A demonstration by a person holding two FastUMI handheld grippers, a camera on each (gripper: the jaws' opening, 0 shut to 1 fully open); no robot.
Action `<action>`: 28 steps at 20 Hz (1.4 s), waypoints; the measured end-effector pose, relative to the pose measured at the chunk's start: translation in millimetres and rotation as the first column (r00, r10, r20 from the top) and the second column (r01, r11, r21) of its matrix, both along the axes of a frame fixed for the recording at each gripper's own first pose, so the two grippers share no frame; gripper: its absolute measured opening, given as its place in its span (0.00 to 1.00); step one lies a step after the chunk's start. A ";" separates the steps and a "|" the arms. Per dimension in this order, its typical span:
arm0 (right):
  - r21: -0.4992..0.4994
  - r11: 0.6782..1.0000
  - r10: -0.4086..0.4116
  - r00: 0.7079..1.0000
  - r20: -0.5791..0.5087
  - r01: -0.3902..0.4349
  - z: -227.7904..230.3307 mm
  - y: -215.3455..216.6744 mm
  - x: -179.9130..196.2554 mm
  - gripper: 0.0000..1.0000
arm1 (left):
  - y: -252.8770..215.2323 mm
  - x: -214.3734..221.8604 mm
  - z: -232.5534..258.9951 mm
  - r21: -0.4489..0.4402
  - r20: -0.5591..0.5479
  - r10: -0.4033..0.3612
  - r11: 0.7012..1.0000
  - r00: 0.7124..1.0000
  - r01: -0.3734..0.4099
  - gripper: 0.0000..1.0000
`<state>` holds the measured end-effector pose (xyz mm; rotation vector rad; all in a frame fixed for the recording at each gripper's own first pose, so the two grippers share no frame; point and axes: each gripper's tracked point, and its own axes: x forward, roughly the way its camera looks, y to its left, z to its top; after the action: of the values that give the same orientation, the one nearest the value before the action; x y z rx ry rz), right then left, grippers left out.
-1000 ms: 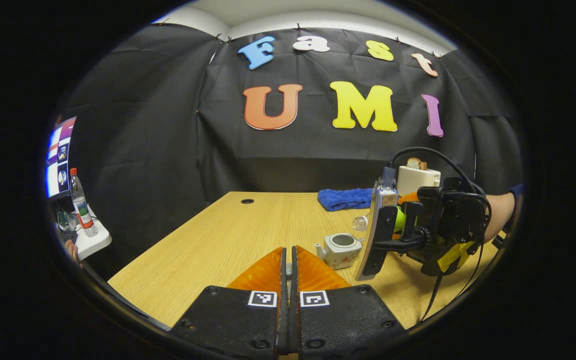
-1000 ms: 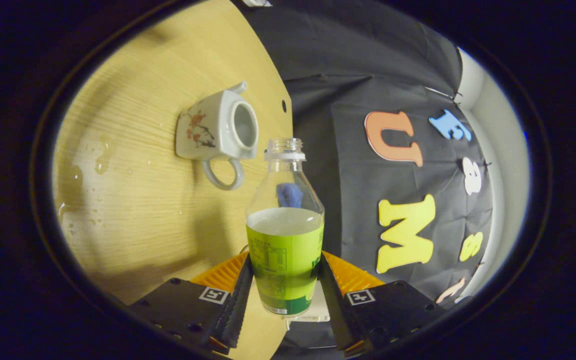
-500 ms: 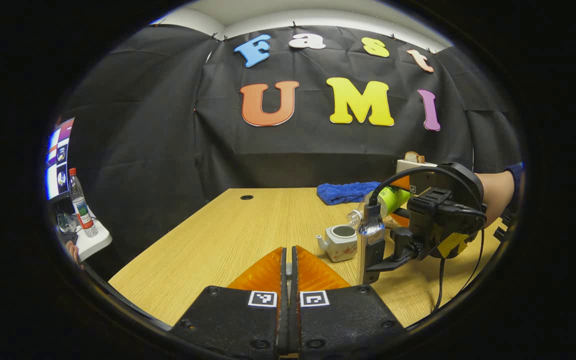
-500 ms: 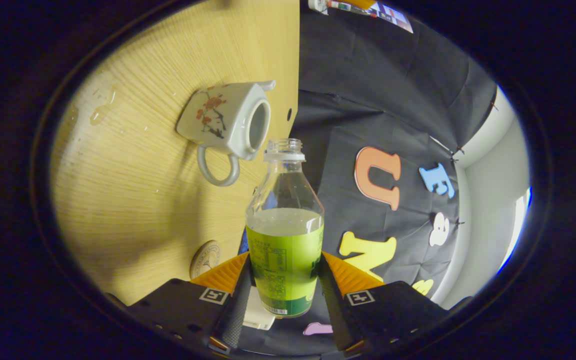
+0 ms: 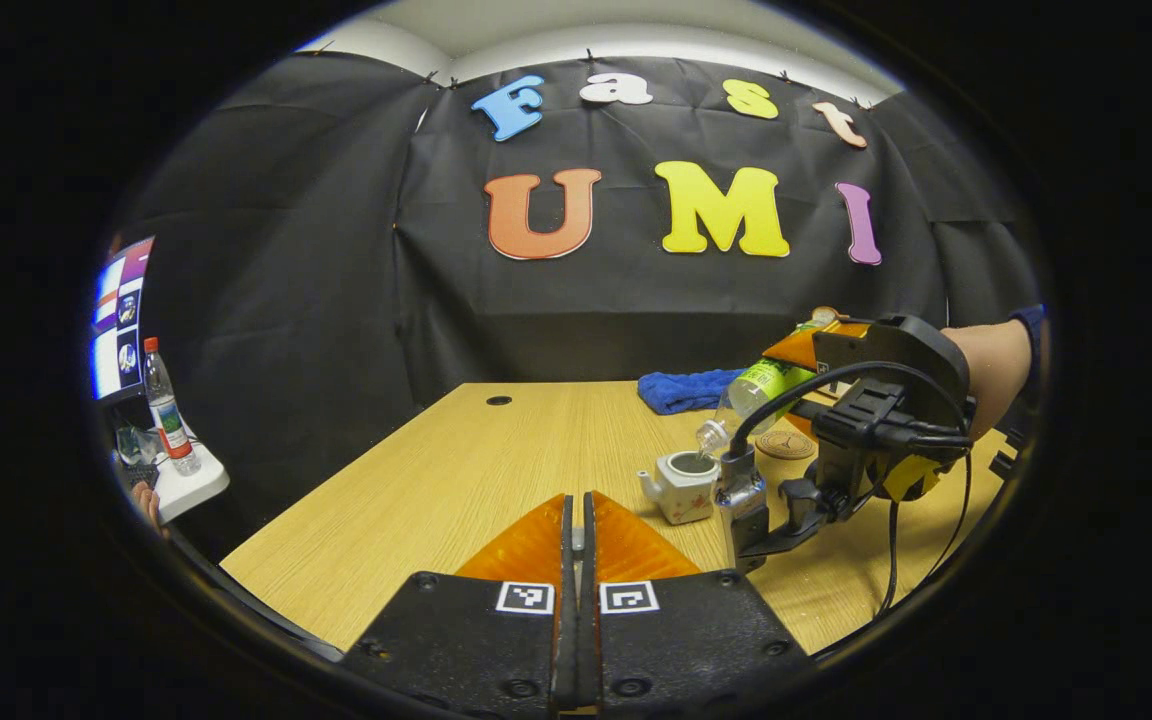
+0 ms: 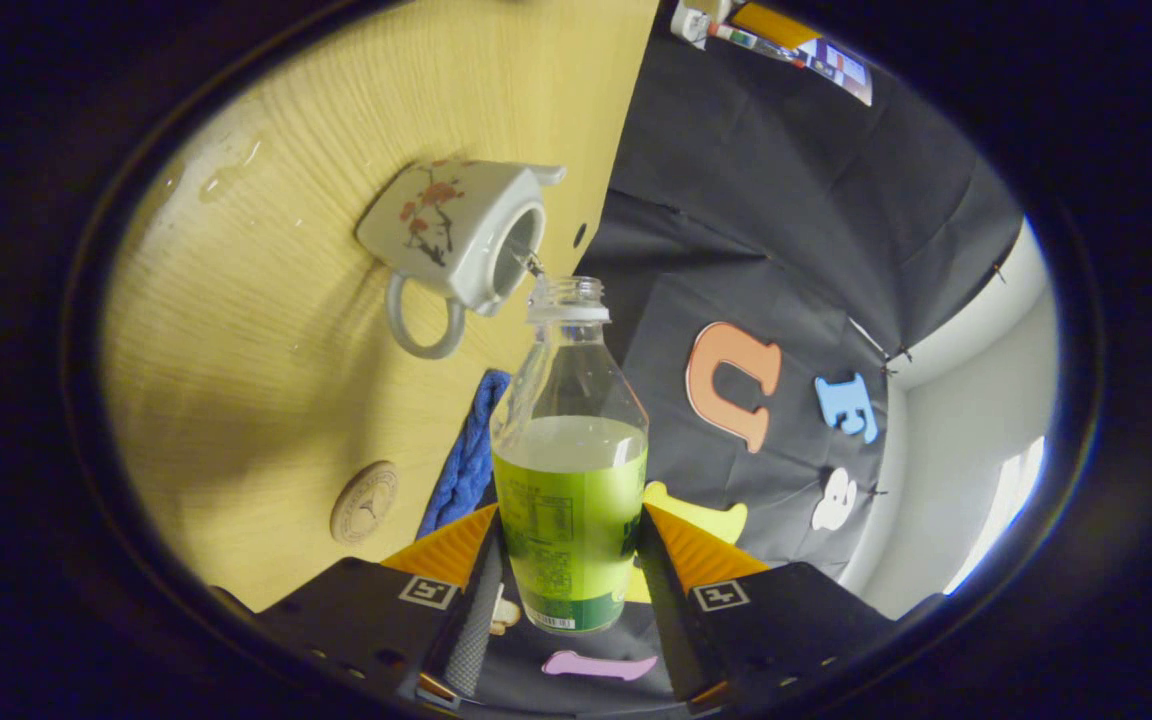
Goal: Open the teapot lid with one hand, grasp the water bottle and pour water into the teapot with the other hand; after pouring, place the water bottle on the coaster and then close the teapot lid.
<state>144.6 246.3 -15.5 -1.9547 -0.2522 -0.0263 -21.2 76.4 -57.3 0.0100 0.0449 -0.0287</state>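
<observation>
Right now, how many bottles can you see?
2. A green-label water bottle gripped by the right gripper, tipped over the teapot; a red-capped bottle stands off the table at far left. Others may be hidden.

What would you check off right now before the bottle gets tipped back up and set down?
1. Grip on the water bottle: the right gripper has both fingers pressed on its labelled body: ok.
2. Bottle mouth over the teapot opening: a thin stream runs into it: ok.
3. Teapot lid off: the opening is bare: ok.
4. Coaster free for the bottle: nothing lies on it: ok.
5. Lid held in the left gripper: its fingers stand almost together, and what is between them is hidden: cannot tell.
6. Water level in the teapot: cannot tell.
</observation>
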 end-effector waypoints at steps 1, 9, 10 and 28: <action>-0.012 1.000 0.000 1.000 0.003 0.000 0.9 0.7 -0.3 0.70 | 1.1 -0.3 0.3 0.000 0.000 0.001 1.000 1.000 -0.001 0.03; -0.114 0.993 0.015 0.997 0.073 -0.006 13.9 9.8 -4.9 0.72 | -1.1 -5.4 -1.4 0.019 0.011 -0.007 1.000 1.000 0.007 0.03; -0.124 0.992 0.020 0.997 0.080 -0.010 14.2 11.3 -5.8 0.70 | -0.7 -6.6 -1.7 0.021 0.010 -0.006 1.000 1.000 0.005 0.03; -0.269 0.963 0.084 0.973 0.215 -0.024 28.5 22.6 -16.4 0.70 | 10.7 -14.6 -10.4 0.011 -0.003 0.029 1.000 1.000 -0.029 0.03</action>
<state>128.2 269.0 13.1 -2.2124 -0.4798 -0.1879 -35.9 87.1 -67.7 0.0203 0.0482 0.0004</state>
